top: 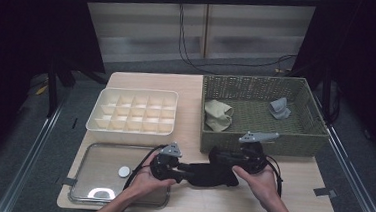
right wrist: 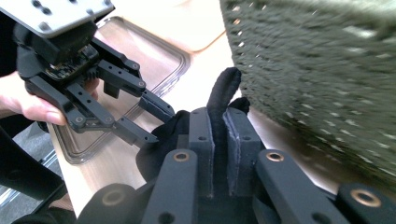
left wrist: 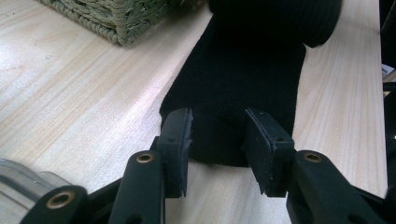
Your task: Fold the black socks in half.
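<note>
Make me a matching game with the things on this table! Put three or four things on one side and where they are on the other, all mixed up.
Things:
1. black sock
2. beige cloth
3. grey cloth
4. white divided box

Places:
A. left of the basket
B. right part of the basket
C. on the table, between the two grippers
D. left part of the basket

Pairs: 1-C, 2-D, 3-B, 4-A
</note>
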The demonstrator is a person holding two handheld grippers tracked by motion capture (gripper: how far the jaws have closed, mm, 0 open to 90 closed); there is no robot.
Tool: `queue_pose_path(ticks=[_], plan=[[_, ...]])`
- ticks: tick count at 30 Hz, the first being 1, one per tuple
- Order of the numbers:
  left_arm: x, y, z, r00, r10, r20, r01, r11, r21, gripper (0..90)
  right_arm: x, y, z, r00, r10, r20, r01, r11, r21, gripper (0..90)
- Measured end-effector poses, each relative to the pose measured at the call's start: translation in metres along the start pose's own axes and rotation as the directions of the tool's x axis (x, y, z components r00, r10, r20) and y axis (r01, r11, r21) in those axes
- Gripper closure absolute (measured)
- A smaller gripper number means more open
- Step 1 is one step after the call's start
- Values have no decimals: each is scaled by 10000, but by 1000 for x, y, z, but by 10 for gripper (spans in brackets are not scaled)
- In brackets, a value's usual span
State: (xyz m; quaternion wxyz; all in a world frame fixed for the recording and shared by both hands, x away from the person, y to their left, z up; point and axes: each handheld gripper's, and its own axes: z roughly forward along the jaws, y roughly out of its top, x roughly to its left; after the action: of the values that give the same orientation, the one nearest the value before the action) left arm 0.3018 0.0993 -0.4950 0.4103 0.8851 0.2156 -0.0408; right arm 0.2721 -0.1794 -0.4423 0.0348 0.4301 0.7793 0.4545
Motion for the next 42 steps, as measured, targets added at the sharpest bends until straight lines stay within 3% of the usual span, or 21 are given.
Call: queue_pose_path(ticks=[11,14,28,42], plan=[[-1,2,1,9999,100,65,-101,9999,53,601,5,-8,38,9997,-220,-140,229,9973,692,806],[-2,1,-1,9999,95,82,-94,9999,-46,604,6,-8,41,9991,-328,-277,343,9977,580,798],[-7,-3,-15,9999,23,137,-19,9994,-334,581,18,-3,32,9946,-618,-828,660,9966,493,629],[-7,-4,-22,10000,-22,65,24,9990,-441,562,18,-1,33,9913,-465,-1228,520,9978,420,605]])
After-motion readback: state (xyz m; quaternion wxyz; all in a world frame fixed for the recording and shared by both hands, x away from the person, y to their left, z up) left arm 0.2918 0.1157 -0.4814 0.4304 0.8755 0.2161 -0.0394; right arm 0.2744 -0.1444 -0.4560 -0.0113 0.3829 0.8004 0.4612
